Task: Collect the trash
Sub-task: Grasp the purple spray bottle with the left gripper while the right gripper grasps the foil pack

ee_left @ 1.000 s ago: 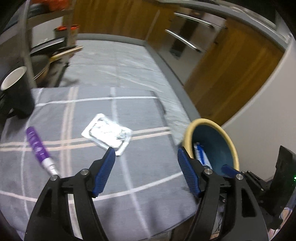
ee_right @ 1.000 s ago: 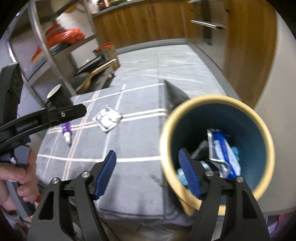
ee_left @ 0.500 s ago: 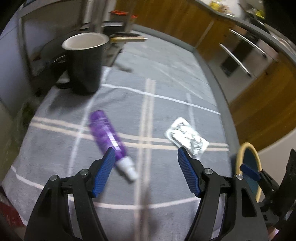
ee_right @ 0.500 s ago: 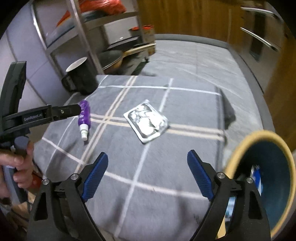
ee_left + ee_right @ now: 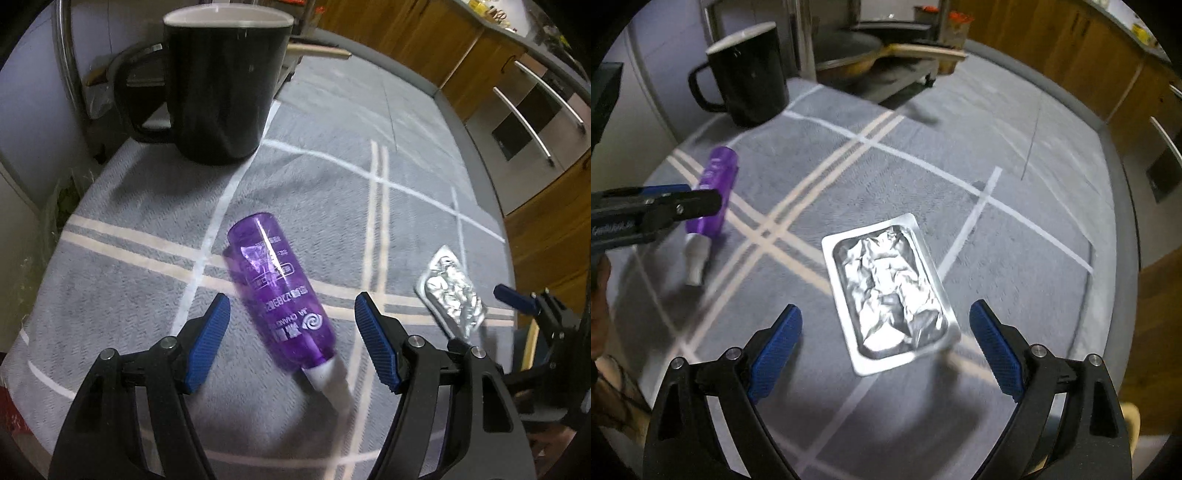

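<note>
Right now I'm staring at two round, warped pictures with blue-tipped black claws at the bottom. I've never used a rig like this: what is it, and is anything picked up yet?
Each picture comes from a fisheye camera on a hand-held two-finger gripper, looking along its fingers; a person carries one in each hand. One view shows the left gripper open around a purple bottle lying on the grey checked cloth, not squeezing it. The other shows the right gripper, whose jaws have just been opening, above a crumpled foil blister pack, which shows between the pads without touching them. A black mug stands behind. Nothing is held yet.
</note>
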Demonstrator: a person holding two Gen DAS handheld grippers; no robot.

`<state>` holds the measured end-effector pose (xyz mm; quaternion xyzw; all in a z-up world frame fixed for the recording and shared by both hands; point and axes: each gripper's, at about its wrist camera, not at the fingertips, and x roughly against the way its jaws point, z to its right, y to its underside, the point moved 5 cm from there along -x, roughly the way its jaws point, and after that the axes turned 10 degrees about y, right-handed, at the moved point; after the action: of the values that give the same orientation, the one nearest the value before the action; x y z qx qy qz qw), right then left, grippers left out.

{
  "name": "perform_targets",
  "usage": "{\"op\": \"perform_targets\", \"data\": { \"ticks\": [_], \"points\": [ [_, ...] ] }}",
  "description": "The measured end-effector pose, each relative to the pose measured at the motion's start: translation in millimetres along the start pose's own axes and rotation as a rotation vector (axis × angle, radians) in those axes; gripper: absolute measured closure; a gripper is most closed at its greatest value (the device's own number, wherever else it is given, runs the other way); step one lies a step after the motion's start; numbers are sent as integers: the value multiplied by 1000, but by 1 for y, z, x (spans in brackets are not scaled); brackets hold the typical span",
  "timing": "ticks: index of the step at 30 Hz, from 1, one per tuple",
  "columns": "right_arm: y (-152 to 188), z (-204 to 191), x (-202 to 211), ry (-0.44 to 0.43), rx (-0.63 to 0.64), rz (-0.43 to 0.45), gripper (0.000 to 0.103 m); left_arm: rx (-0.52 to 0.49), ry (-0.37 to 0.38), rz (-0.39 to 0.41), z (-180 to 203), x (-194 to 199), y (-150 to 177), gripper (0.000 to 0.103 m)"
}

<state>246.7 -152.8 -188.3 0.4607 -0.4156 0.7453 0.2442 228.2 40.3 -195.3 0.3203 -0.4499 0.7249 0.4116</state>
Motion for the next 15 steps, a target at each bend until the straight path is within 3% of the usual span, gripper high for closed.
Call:
{"op": "perform_targets", "data": {
  "ticks": [4,6,8,10,11,15],
  "points": [
    [-1,1,-16,-16,19,-37,11,-43,-29,9,1,-8,-1,40],
    [-1,4,-19,-51,-21,-37,10,-61,-42,14,2,-12,-3,54],
    [0,6,-19,-58,-39,-22,9,-76,-45,18,3,-13,-3,59],
    [0,2,-16,-63,-26,1,16,-85,-47,16,5,-13,-3,66],
    [0,2,-13,-63,-26,10,26,-86,-47,15,5,-13,-4,68],
    [6,-5,-2,-95,-50,19,31,-80,-36,12,7,-11,0,70]
  ]
}}
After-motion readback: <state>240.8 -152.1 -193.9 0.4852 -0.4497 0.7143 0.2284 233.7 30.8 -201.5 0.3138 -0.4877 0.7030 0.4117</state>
